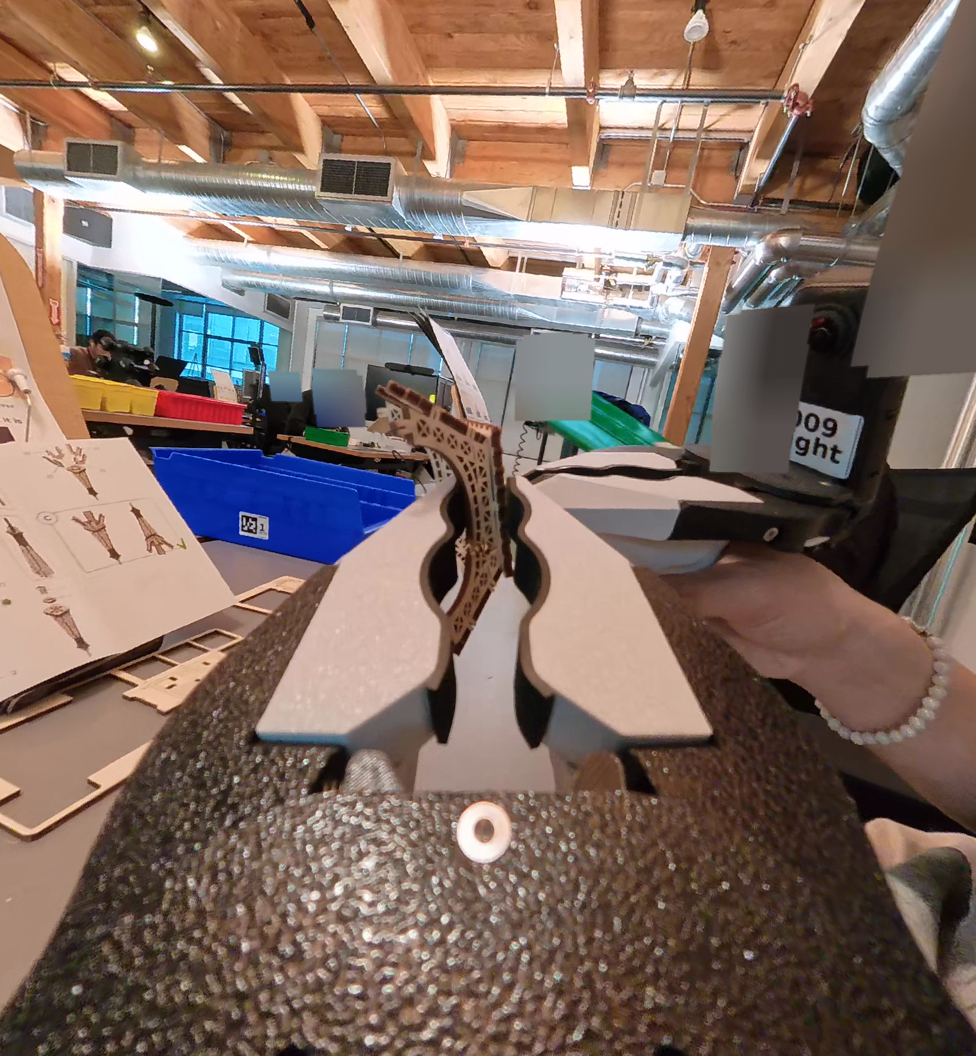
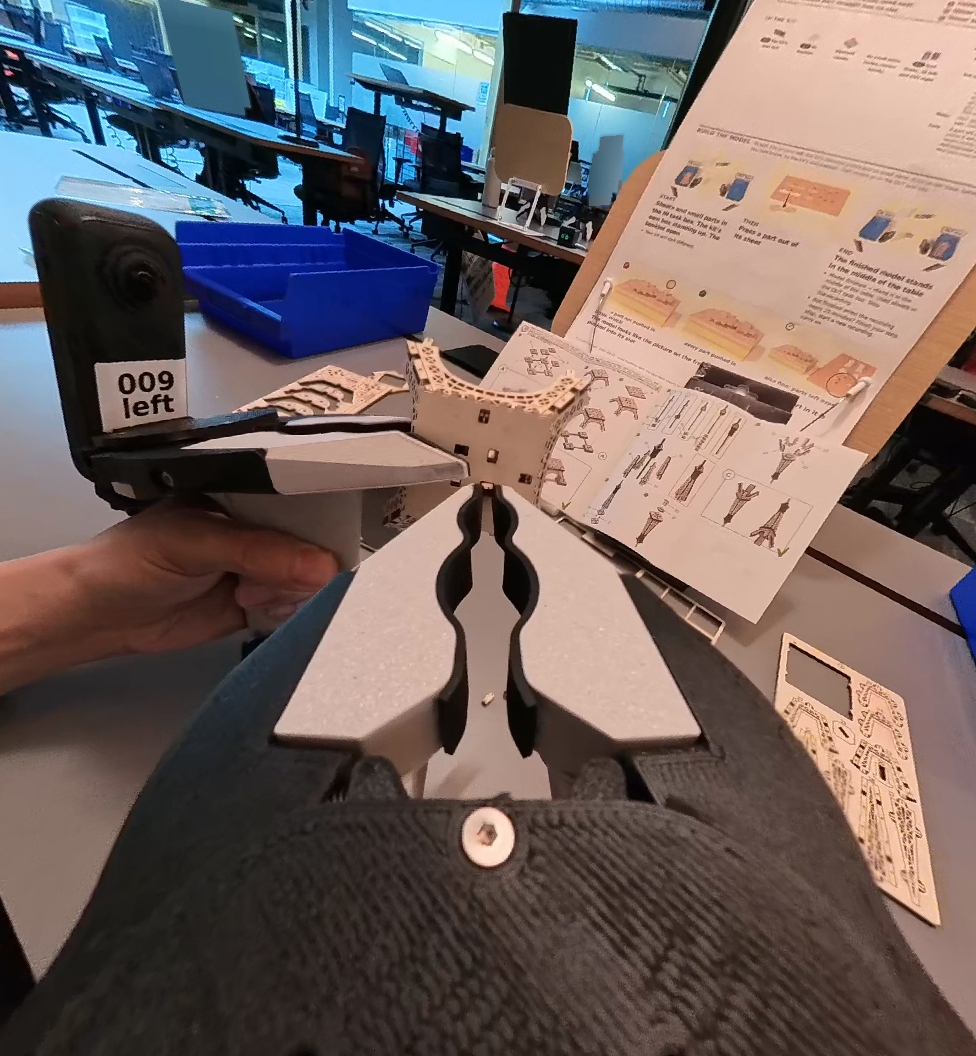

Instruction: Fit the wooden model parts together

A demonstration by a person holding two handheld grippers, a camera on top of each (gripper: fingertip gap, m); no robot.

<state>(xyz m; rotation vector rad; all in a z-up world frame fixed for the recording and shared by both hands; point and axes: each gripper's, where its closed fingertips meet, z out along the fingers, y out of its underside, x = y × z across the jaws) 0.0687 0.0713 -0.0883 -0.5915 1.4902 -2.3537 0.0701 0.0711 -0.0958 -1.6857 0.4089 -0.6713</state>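
A: Your left tool (image 1: 502,503) fills the near view. It is closed on the curved lattice leg (image 1: 477,514), which stands edge-on between the pads. Keep that clamp steady. It is your anchor.

B: Stay over the tabletop (image 2: 45,771), so that a dropped part lands there and not on the floor. The instruction booklet (image 2: 674,457) lies open just behind the work. Glance at its diagrams if you doubt which slot is which.

A: The tower base (image 2: 491,423) hangs in the air between your 2 tools, with its flat plate facing the right wrist camera. Several square slots show in that plate. I judge the wood thin and brittle at the lattice, so squeeze only as hard as you need.

B: Your right tool (image 2: 488,494) is pinched almost fully closed on a small tab (image 2: 488,487) at the plate's lower edge. I cannot tell whether that tab is a loose piece or already part of the base.

A: If it is loose, line it up square with its slot, then push straight along the tool's axis. Do not twist. A skewed push would likely snap the tab or pry the leg out of the left tool.
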